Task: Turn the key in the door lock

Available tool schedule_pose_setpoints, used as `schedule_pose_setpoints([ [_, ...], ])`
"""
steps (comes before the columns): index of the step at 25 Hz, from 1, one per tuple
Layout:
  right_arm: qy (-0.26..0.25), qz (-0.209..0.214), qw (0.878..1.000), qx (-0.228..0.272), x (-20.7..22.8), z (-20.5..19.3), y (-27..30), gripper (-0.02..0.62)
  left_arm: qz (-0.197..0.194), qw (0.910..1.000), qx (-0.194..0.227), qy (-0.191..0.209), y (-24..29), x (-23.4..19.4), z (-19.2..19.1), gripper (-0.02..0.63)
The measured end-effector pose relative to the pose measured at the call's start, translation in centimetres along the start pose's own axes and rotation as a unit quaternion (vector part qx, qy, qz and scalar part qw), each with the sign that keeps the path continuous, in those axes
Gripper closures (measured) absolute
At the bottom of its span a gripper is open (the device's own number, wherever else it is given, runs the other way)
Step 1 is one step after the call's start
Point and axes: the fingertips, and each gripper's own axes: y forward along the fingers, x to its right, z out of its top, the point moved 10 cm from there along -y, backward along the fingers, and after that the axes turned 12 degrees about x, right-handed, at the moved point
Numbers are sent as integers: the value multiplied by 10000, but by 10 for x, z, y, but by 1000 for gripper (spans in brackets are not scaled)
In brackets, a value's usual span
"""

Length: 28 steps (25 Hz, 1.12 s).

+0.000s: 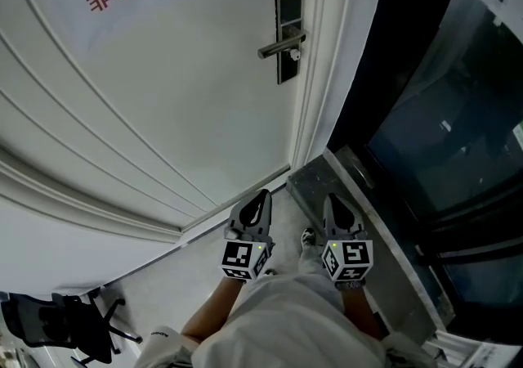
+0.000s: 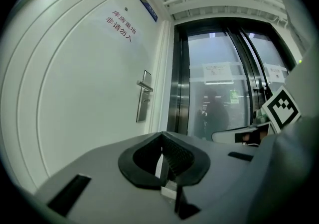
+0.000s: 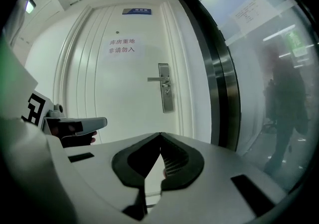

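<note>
Approach stage. Left tool (image 1: 252,213) and right tool (image 1: 339,213), both clenched empty, are well apart from the lock (image 1: 286,31) at the door's (image 1: 163,96) right edge. Next, one must open and reach the key.

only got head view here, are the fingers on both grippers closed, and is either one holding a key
Observer: In its own view the left gripper is shut, tips touching, with nothing between them.
Operator: and the right one
Observer: The right gripper is shut too, and I can make out no key in it.
Operator: anything above the door that i'm missing
Observer: A blue plate sits at the top of the door, above the red lettering.
</note>
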Motion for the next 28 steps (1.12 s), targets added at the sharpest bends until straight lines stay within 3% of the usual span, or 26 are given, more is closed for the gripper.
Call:
schedule_pose_setpoints([
  [6, -46, 431, 9990, -110, 37, 0, 58, 594, 323, 9993, 20, 176, 52, -4, -2, 595],
  [11, 98, 911, 9954, -296, 76, -1, 92, 594, 744, 9967, -260, 185, 83, 5, -13, 595],
  [19, 140, 1566, 9874, -178, 137, -3, 150, 594, 1353, 9895, -262, 431, 136, 22, -21, 595],
  [28, -319, 2420, 9697, 7, 136, 9, 201, 594, 2037, 9763, -46, 725, 154, 23, -12, 595],
])
